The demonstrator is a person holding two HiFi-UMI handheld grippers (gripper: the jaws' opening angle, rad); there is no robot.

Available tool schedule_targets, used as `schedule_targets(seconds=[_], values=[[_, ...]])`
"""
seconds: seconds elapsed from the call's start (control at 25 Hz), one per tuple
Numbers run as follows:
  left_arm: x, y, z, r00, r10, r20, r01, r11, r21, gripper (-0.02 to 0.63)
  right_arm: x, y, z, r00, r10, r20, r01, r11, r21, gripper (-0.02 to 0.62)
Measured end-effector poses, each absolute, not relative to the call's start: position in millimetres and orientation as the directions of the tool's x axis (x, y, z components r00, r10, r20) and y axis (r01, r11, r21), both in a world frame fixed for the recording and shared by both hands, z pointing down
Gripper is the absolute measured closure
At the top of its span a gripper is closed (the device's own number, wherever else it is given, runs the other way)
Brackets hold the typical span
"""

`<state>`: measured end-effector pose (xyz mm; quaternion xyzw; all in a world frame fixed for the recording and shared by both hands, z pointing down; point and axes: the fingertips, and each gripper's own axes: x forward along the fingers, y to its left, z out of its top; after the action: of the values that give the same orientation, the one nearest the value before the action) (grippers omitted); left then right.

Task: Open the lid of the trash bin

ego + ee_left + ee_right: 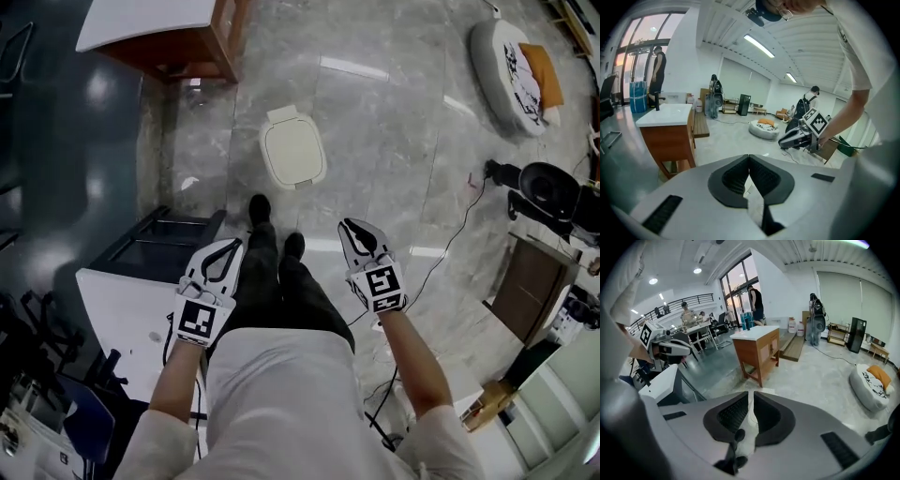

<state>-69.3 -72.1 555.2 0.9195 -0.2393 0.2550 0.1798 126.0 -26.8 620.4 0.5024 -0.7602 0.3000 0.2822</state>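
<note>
The person is standing on a glossy, grey-veined marble floor (pixel 394 122), holding both tools low in front of the legs. The trash bin (pixel 293 150) is sitting on that floor just ahead of the person's black shoes (pixel 260 208), apart from both tools. It is a smooth, cream plastic box with rounded corners, its lid lying flat and shut, with a small tab showing at the far edge. The left gripper (pixel 749 161) is pressing its ribbed black pads tip to tip with nothing between them. The right gripper (pixel 751 397) is doing much the same, its pads drawn in to a thin slit and gripping nothing. Each is carrying a cube printed with a black-and-white square marker, a blocky pattern rather than letters. Off to the left a wooden cabinet (pixel 178 42) with a white top is standing, and a round pale cushion (pixel 506 66) with an orange pillow is lying far to the right.
</note>
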Motion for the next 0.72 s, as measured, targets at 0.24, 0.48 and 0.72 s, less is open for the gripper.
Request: schedule_targets(seconds=[0.24, 0.48, 0.72], values=[[-64, -83, 605, 0.758, -0.305, 0.577, -0.513, -0.824, 0.239, 0.589, 119, -34, 709, -0.310, -0.505, 0.805, -0.934, 0.322, -0.158, 0.560], [-57, -84, 648, 0.764, -0.254, 0.593, -0.479, -0.839, 0.259, 0.589, 115, -40, 780, -0.311, -0.415, 0.855, -0.928, 0.326, -0.179, 0.558], [-57, -79, 675, 0.746, -0.252, 0.616, -0.496, -0.829, 0.260, 0.589, 112, -32, 840, -0.315, -0.355, 0.880, -0.935, 0.277, -0.222, 0.555]])
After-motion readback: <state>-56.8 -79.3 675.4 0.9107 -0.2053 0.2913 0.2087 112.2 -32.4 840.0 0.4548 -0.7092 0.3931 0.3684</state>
